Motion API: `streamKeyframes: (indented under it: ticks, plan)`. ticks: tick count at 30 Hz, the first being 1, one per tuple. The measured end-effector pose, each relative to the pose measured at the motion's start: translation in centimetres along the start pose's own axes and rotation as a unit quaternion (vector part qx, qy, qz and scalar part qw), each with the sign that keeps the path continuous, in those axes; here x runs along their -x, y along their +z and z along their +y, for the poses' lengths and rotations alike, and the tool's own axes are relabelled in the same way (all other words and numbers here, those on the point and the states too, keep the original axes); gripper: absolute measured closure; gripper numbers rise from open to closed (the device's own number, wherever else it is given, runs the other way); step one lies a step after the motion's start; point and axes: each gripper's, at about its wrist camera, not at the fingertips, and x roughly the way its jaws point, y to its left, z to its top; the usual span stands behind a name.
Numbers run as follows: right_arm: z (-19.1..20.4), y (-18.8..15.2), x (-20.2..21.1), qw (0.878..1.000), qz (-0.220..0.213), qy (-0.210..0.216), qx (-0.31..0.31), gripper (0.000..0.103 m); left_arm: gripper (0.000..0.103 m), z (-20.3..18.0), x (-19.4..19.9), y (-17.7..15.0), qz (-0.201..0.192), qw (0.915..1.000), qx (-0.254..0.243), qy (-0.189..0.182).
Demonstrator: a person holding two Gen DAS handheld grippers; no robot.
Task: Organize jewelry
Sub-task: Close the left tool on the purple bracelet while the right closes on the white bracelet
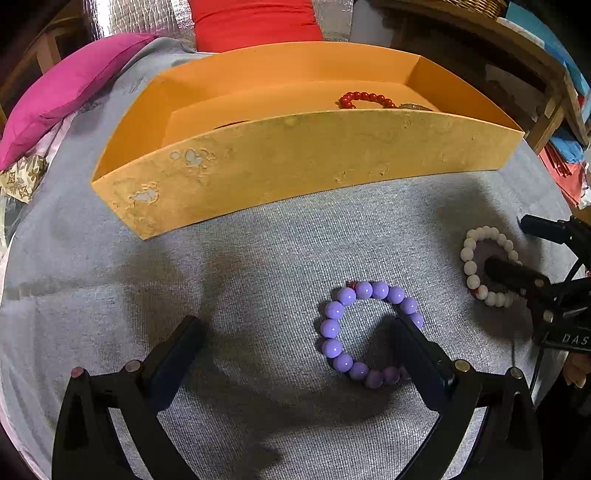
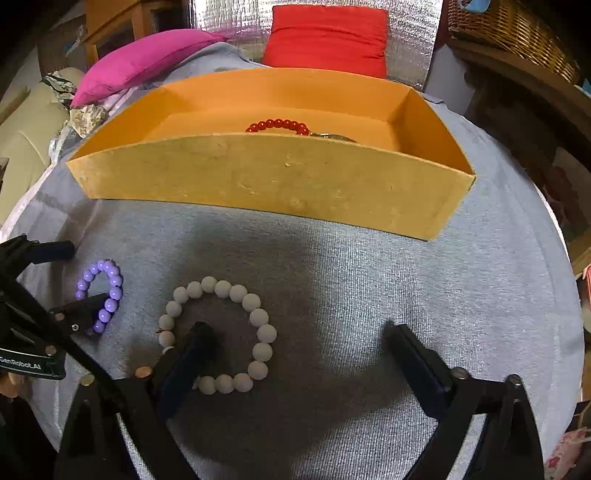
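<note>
Both claws are spread wide and holding nothing right now. Left claw (image 1: 295,354) has its right finger (image 1: 417,354) poked down inside the loop of the purple bead bracelet (image 1: 334,330), the other finger well off to the left on the grey cloth (image 1: 258,258). Right claw (image 2: 299,362) mirrors that: its left finger (image 2: 192,354) sits inside the white bead bracelet (image 2: 258,317), the other finger away to the right. My guess is that's deliberate. One finger inside the ring and one outside means closing pinches a single side of the beads, which is easier than grabbing a whole floppy loop.

Both bracelets lie flat on the cloth, near side of the orange tray (image 1: 295,162), not in it yet. A red bead bracelet (image 1: 365,98) already sits in the tray toward its right end, with something brownish just beside it that I can't make out, so that's presumably the drop spot.

View differences: the left wrist camera shows the scuffed, peeling patches on the tray's front wall, and the white bracelet only at the right edge. The right wrist camera shows a wicker basket (image 2: 517,33) at far right and the whole red cushion (image 2: 328,37).
</note>
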Motion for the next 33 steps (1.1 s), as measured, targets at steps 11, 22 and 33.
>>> streamKeyframes:
  ticks: [11, 22, 33]
  plan:
    - [-0.1, -0.3, 1.7, 0.999, -0.018, 0.027, -0.009, 0.066, 0.002, -0.3, 0.6, 0.2, 0.004, 0.9999, -0.002, 0.015]
    - [-0.1, -0.4, 2.0, 0.999, -0.030, 0.033, -0.019, 0.090, 0.043, -0.7, 1.8, 0.2, -0.018, 0.9998, -0.011, -0.007]
    - [-2.2, 0.0, 2.1, 0.997, -0.039, 0.021, -0.070, 0.091, 0.091, 0.0, 2.4, 0.1, -0.036, 0.9988, 0.001, -0.035]
